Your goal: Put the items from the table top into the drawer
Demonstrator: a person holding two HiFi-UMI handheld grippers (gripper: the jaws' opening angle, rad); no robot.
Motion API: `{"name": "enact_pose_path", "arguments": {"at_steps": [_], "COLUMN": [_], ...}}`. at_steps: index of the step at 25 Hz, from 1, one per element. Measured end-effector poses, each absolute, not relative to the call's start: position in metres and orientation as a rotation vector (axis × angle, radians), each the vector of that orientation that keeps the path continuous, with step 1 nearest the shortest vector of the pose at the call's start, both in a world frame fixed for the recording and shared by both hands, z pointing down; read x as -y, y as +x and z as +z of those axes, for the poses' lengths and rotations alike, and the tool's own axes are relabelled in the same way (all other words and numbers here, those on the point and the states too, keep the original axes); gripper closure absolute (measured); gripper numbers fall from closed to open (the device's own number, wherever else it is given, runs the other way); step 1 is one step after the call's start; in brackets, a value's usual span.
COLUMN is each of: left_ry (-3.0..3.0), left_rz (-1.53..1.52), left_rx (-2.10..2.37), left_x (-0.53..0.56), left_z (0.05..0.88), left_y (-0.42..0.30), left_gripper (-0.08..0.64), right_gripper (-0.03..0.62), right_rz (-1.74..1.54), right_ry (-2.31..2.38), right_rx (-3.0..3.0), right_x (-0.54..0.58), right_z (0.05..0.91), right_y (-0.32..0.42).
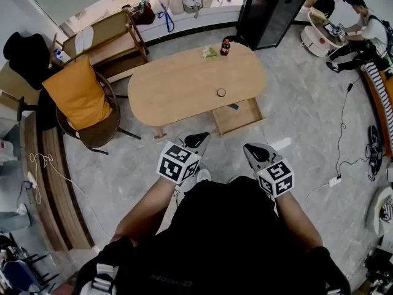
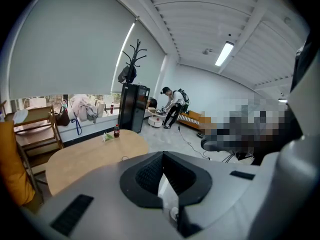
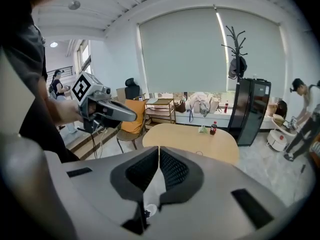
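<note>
An oval wooden table (image 1: pixel 184 85) holds a small dark bottle with a red cap (image 1: pixel 225 47), a green packet (image 1: pixel 210 52) and a small round item (image 1: pixel 221 93). Under its near edge a drawer (image 1: pixel 238 120) stands pulled out, with a dark item (image 1: pixel 233 107) inside. My left gripper (image 1: pixel 199 141) and right gripper (image 1: pixel 250 147) are held close to my body, short of the table, both shut with nothing in them. The right gripper view shows the bottle (image 3: pixel 213 128), the packet (image 3: pixel 202 129) and the left gripper (image 3: pixel 107 109) off to the left. In the left gripper view the bottle (image 2: pixel 116 130) stands at the table's far end.
A chair with an orange cushion (image 1: pixel 77 94) stands left of the table and a wooden shelf (image 1: pixel 104 39) behind it. A black cabinet (image 1: pixel 273 11) is at the back. A person (image 1: pixel 362 23) sits at the far right. Cables (image 1: pixel 341 165) lie on the floor.
</note>
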State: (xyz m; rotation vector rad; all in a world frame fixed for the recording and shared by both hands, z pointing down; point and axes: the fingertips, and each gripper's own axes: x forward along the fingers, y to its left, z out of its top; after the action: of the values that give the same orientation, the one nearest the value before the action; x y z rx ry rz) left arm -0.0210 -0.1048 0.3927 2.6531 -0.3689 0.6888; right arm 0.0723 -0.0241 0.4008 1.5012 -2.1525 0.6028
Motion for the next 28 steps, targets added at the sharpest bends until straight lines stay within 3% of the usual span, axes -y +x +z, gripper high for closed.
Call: {"name": "enact_pose_path", "arguments": {"at_steps": [14,21,28], "left_ry": [2.389,2.139,1.966], "left_rz": [0.755,0.802,0.866], "left_rx": [0.745,0.853,0.930], "left_x": [0.212,0.239,0.255], "left_z": [0.454,0.510,0.566], "left_y": [-0.028,0.001,0.031], "left_gripper": [0.560,0.560,0.560], "right_gripper": [0.588,0.588,0.588], "right_rz": [0.525,0.537,0.267], "right_ry": [1.156,0.848,0.523], "right_rx": [2.158,2.033,1.885], "right_x": [0.178,0.250,0.302], "right_z": [0.491,0.617,0.755], "right_y": [0.134,0.172,0.198]}}
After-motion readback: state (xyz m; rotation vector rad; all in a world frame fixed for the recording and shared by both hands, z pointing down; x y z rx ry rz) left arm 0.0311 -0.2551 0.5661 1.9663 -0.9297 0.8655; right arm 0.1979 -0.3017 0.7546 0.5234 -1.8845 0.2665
